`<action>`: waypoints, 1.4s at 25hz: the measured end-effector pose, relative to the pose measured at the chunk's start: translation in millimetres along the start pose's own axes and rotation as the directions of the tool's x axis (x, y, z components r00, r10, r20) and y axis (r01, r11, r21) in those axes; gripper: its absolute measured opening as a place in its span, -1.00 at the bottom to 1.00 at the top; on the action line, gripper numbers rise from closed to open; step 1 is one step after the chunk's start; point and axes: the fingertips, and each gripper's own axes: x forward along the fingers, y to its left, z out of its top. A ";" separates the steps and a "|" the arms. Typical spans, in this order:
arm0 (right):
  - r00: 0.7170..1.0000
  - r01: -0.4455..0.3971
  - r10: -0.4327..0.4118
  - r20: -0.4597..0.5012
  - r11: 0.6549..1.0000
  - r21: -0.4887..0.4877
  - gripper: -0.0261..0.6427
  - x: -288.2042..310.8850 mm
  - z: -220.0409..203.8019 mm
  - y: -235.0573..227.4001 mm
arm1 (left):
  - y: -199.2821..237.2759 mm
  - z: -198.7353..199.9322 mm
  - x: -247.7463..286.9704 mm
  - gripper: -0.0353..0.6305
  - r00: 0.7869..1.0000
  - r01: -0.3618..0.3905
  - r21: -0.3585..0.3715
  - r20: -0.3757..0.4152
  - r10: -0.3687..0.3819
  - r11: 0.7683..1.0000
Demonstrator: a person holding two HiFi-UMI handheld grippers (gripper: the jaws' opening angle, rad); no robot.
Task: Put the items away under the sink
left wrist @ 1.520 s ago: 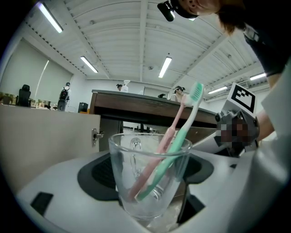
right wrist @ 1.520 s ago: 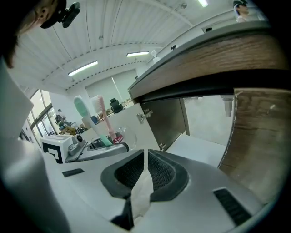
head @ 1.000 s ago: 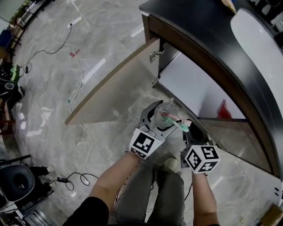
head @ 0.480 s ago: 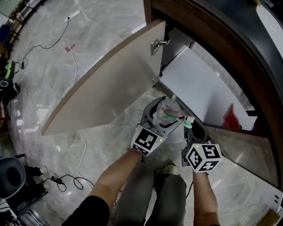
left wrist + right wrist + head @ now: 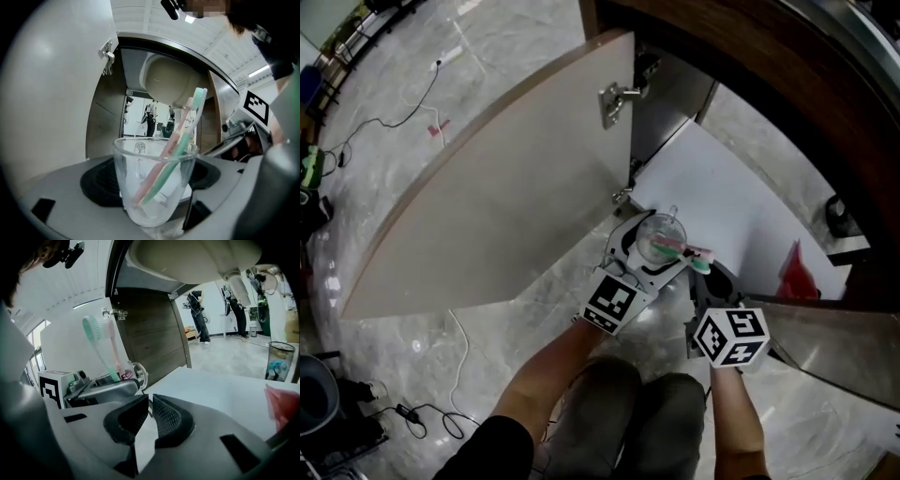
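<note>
Two claws: your left gripper [image 5: 654,246] is closed on the glass cup [image 5: 140,164]; your right gripper [image 5: 150,404] has its jaws drawn to a thin slit with nothing between them.
Task item: the cup hangs in the left claw over the front edge of the cabinet floor [image 5: 722,187], towards its left corner by the open left door [image 5: 506,187]. It is not set down yet.
Cup contents: a green toothbrush [image 5: 200,96] and a pink toothbrush [image 5: 172,138] lean together against the rim, heads up.
Why held so: you grip the cup low and keep it upright, most likely so the brushes stay inside while it goes in under the basin [image 5: 173,84].
Why the right claw idles: it sits just beside the cup on the right, narrow and empty. I judge it is only keeping clear, since both doors already stand open.
Free room: the white floor looks bare across its middle; a red thing [image 5: 797,272] lies near the front right edge.
Hard to tell: what the red thing is, and what the dark object at the far right of the floor is, since it is cut off by the counter.
Hidden: the back of the cabinet, and exactly where the pads meet the glass.
</note>
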 end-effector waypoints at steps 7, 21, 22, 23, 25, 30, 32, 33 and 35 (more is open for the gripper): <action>0.999 0.002 -0.001 0.050 1.000 -0.017 -0.78 31.9 -20.0 -27.3 | 28.0 -21.7 40.5 0.28 1.000 -0.022 0.026 0.022 0.021 0.999; 0.991 0.015 -0.020 0.133 0.999 0.037 -0.78 51.9 -21.0 -54.6 | 62.3 -37.9 100.9 0.28 0.998 -0.046 0.016 0.052 0.045 0.999; 0.991 0.015 -0.020 0.135 0.999 0.039 -0.78 53.0 -20.8 -55.5 | 64.4 -38.3 104.9 0.28 0.997 -0.049 0.018 0.053 0.048 0.999; 0.990 0.014 -0.019 0.137 0.999 0.040 -0.78 54.0 -20.9 -56.2 | 66.1 -39.6 108.8 0.28 0.997 -0.054 0.020 0.054 0.053 0.998; 0.990 0.013 -0.018 0.138 0.999 0.033 -0.78 55.7 -21.6 -58.0 | 68.3 -42.3 116.1 0.28 0.996 -0.065 0.013 0.058 0.064 0.998; 0.990 0.048 -0.046 0.131 0.999 -0.009 -0.78 60.4 -23.4 -62.8 | 68.1 -53.0 125.4 0.28 0.997 -0.063 0.007 0.051 0.063 0.998; 0.989 0.067 -0.064 0.135 0.998 -0.017 -0.78 63.7 -21.0 -64.2 | 68.3 -53.9 126.7 0.28 0.997 -0.063 0.001 0.051 0.063 0.998; 0.988 0.077 -0.074 0.137 0.997 -0.016 -0.78 65.4 -19.7 -65.1 | 68.7 -53.2 127.0 0.28 0.997 -0.063 -0.003 0.054 0.063 0.998; 0.986 0.093 -0.091 0.139 0.996 -0.007 -0.78 67.9 -18.2 -65.8 | 69.2 -53.0 126.9 0.28 0.997 -0.060 -0.011 0.053 0.060 0.998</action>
